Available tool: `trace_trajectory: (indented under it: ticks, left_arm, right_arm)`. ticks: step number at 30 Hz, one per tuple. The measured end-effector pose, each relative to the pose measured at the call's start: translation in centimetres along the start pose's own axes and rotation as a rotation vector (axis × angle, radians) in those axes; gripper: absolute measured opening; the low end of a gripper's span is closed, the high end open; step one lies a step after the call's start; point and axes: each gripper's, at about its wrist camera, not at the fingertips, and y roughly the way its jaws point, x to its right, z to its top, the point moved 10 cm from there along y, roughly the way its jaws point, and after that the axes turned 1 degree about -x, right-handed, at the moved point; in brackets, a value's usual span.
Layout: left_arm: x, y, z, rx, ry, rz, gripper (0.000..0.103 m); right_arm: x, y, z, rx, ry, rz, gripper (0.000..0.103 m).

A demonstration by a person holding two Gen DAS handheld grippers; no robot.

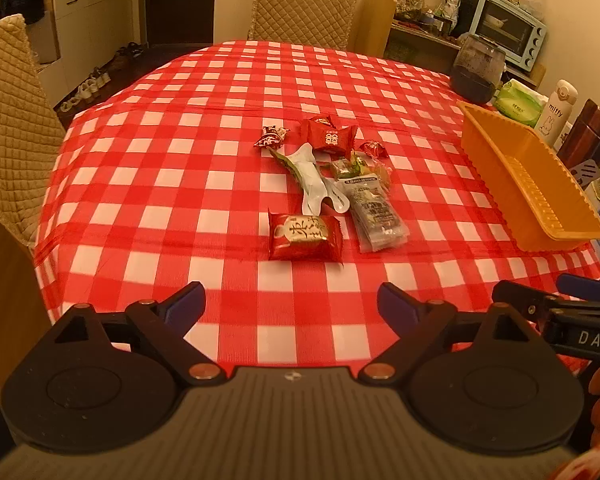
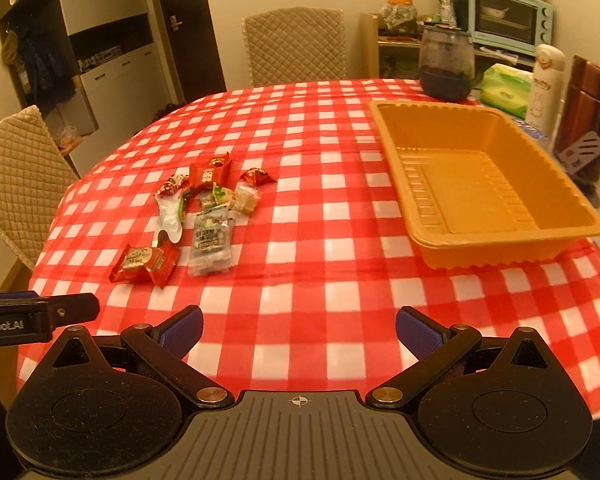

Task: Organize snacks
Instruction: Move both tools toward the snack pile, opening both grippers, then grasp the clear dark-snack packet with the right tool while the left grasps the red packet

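snacks heaped on the checked table, orange tray off to the right, both grippers hanging back with nothing in them.

left gripper (image 1: pixel 292 304) and right gripper (image 2: pixel 299 328) have their fingers spread wide, above the near edge of the tablecloth (image 2: pixel 300 272). the snack pile (image 2: pixel 196 216) lies mid-table, the red packet (image 1: pixel 304 237) nearest, well apart from the tray (image 2: pixel 480 184).

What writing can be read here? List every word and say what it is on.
"miffy": on the white bottle by the wall.
"DAS": on the right gripper, seen from the left wrist camera.
"nRobot.AI", cut off at the frame edge: on the left gripper, seen from the right wrist camera.
Large gold Chinese characters: on the red snack packet, too blurred to read surely.
Print on the clear snack packet and the green tissue pack: too small to read.
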Motion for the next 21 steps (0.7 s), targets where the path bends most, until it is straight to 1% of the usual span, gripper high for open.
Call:
trace_trajectory:
  ticks: [2, 3, 6, 9, 12, 16, 18, 21]
  left_arm:
    - [-0.1, 1.0, 0.5, 0.003, 0.007, -0.008, 0.087]
    - [-0.2, 1.6, 0.8, 0.006, 0.013, -0.012, 0.086]
    - [0.1, 3.2, 1.6, 0.015, 0.039, -0.033, 0.083]
    - [0.4, 4.8, 2.1, 0.007, 0.065, -0.042, 0.079]
    - [0.4, 6.0, 2.5, 0.005, 0.054, -0.054, 0.075]
    - [0.6, 7.2, 2.9, 0.010, 0.057, -0.068, 0.065]
    - [0.7, 7.6, 2.9, 0.009, 0.063, -0.071, 0.055]
    - [0.7, 8.1, 2.8, 0.003, 0.057, -0.080, 0.047]
  right_arm:
    - [-0.2, 1.0, 0.4, 0.000, -0.005, 0.009, 0.086]
    - [-0.2, 1.5, 0.6, -0.001, -0.003, 0.014, 0.084]
    - [-0.4, 2.8, 1.1, 0.006, -0.004, 0.014, 0.083]
    - [-0.5, 3.8, 1.5, 0.007, -0.011, 0.018, 0.083]
    - [-0.7, 4.7, 1.9, 0.006, -0.014, 0.020, 0.083]
    - [-1.0, 5.6, 2.2, 0.005, -0.020, 0.019, 0.083]
    - [-1.1, 6.0, 2.2, 0.001, -0.025, 0.020, 0.083]
    - [-1.3, 6.5, 2.3, -0.005, -0.029, 0.025, 0.082]
